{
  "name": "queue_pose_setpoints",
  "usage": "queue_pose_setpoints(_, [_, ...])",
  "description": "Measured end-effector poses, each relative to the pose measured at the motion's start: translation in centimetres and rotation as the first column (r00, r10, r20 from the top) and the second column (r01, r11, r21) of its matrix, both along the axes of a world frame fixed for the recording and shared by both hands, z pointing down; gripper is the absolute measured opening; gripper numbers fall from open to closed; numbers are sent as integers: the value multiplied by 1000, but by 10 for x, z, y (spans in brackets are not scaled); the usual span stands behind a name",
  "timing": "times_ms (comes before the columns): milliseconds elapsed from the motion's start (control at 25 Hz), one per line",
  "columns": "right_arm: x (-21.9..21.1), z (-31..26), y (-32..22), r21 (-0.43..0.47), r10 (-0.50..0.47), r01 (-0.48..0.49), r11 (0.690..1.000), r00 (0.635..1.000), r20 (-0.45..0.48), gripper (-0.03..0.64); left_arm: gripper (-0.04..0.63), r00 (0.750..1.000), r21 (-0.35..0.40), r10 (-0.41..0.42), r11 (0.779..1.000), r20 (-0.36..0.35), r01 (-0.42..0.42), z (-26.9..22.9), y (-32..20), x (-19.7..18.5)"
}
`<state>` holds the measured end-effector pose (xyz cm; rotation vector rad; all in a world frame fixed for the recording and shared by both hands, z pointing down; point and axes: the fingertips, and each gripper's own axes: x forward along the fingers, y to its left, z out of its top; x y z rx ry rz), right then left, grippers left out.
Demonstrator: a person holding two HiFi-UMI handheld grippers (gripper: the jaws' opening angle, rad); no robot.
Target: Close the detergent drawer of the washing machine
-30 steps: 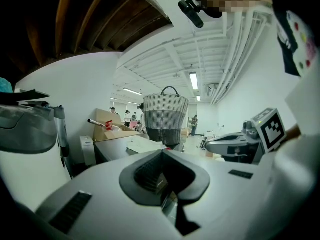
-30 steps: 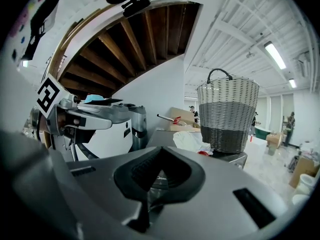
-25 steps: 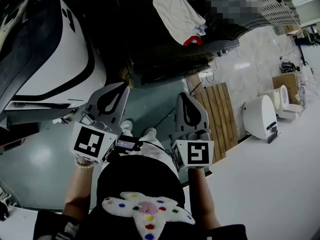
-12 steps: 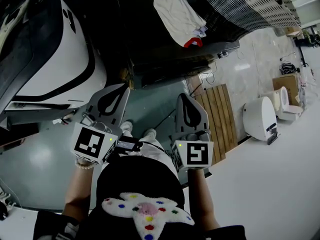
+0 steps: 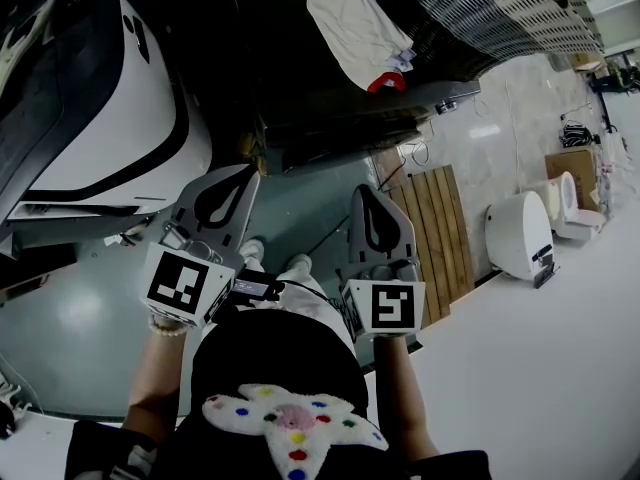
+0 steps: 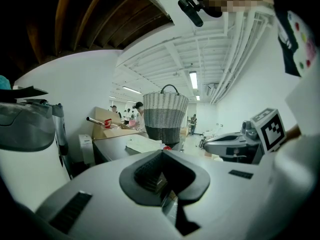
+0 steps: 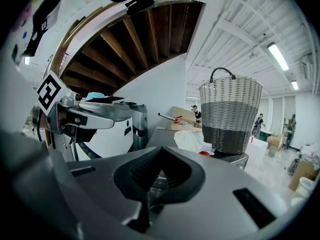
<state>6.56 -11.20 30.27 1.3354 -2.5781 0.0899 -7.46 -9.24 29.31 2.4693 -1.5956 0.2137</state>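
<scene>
No detergent drawer shows plainly in any view. A dark grey box-shaped machine (image 5: 330,118) stands ahead of me, with a white towel (image 5: 355,33) and a woven basket (image 5: 500,8) on its top. My left gripper (image 5: 222,183) and right gripper (image 5: 370,208) hang side by side in front of my body, short of that machine and touching nothing. Both are shut, jaws pressed together with nothing between them. In the left gripper view the shut jaws point at the basket (image 6: 165,116). In the right gripper view the towel (image 7: 192,140) and basket (image 7: 230,114) lie beyond the jaws.
A large white rounded machine (image 5: 100,118) with black trim fills the left side. A wooden slatted pallet (image 5: 440,228) lies on the floor to the right, with a white round appliance (image 5: 520,233) and a cardboard box (image 5: 575,163) beyond. People stand far back in the room.
</scene>
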Motion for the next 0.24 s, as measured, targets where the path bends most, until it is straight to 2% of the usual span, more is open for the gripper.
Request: queue_pose_setpoints(240, [-1, 2, -1, 0, -3, 3, 1000, 1000, -4, 5, 11, 1000, 3, 1, 1000, 2, -1, 1, -1, -1])
